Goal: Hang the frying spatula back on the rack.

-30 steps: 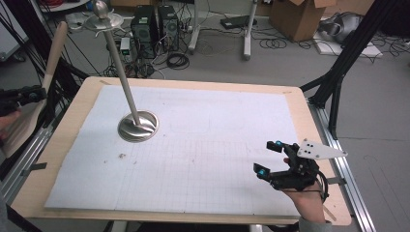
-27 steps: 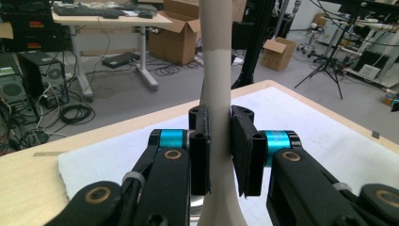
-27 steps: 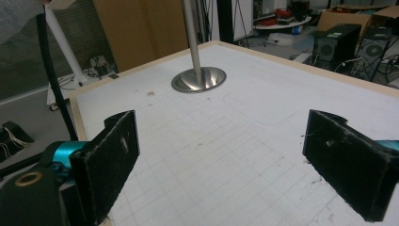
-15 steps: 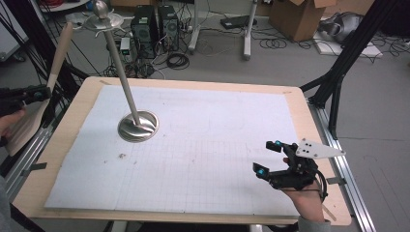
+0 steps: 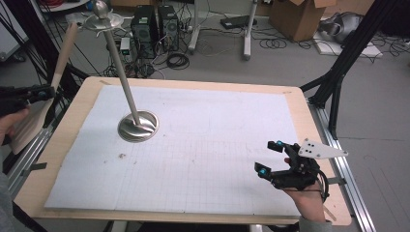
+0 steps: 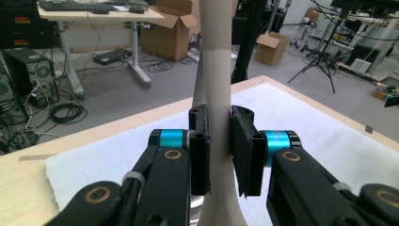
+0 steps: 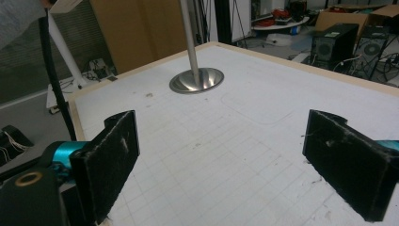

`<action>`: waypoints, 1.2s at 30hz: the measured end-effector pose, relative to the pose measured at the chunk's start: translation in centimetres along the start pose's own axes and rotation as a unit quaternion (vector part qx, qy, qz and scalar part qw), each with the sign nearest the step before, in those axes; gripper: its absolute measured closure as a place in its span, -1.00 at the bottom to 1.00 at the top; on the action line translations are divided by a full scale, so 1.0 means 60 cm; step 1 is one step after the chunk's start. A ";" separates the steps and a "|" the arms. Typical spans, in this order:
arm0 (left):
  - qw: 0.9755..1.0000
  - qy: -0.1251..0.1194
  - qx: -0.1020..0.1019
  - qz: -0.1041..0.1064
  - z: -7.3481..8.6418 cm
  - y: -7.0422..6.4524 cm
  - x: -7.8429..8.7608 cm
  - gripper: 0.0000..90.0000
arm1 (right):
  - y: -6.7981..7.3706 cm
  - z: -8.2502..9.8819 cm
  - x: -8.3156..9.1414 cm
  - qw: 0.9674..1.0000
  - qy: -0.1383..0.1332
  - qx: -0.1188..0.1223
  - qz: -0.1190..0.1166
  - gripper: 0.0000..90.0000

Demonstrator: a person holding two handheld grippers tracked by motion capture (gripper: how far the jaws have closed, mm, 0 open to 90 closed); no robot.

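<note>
Item: long pale wooden paddle-shaped utensil (image 6: 215, 117), smooth and matt, cream below and tan above a clear colour line. In the left gripper view the left gripper (image 6: 219, 150) has its jaws narrowed onto the shaft, both black pads pressed against it; the lower end is cut off at the bottom edge, the top by the upper edge. In the high view the same utensil (image 5: 62, 58) stands tilted off the worktop's left edge, its broad lower part partly behind the hand and the gripper (image 5: 36, 92).

Item: polished metal stand, a slim leaning rod (image 5: 122, 77) rising from a round dished base (image 5: 138, 126) near the worktop's far-left corner, capped by a shallow dish and a ball.

Item: light wooden worktop (image 5: 67, 130), covered by a white sheet faintly ruled in a grid (image 5: 203, 145), scuffed, with small dark specks near the base.

Item: right gripper (image 5: 270, 158), held over the near-right corner, jaws wide apart and empty; its fuzzy black pads (image 7: 117, 141) show lint.
</note>
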State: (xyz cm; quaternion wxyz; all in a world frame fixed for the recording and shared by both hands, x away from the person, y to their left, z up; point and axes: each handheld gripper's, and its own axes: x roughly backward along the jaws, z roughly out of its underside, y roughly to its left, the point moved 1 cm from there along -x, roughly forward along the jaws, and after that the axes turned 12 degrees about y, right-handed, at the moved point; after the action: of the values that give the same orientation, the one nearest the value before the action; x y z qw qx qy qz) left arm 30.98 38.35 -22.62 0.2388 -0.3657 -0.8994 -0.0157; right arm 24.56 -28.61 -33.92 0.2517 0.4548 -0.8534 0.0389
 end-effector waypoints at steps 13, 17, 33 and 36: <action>1.000 0.013 0.004 0.009 0.010 0.002 -0.036 0.73 | 0.001 0.001 0.001 1.000 0.004 0.001 0.004 -0.78; 1.000 0.014 0.007 0.011 0.011 0.002 -0.047 0.73 | 0.001 0.001 0.001 1.000 0.003 0.001 0.004 -0.78; 1.000 0.010 0.020 -0.003 0.012 -0.005 -0.097 0.73 | 0.002 0.000 0.003 1.000 0.002 0.004 0.003 -0.78; 1.000 0.012 0.022 -0.006 0.010 -0.007 -0.104 0.73 | 0.003 0.000 0.005 1.000 0.002 0.003 0.004 -0.78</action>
State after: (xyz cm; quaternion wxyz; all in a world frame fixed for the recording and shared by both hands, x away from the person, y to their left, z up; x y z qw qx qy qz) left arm 34.32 34.10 -25.86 0.2578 -0.3552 -0.8986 -0.0023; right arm 24.28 -28.75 -33.77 0.2515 0.4522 -0.8546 0.0432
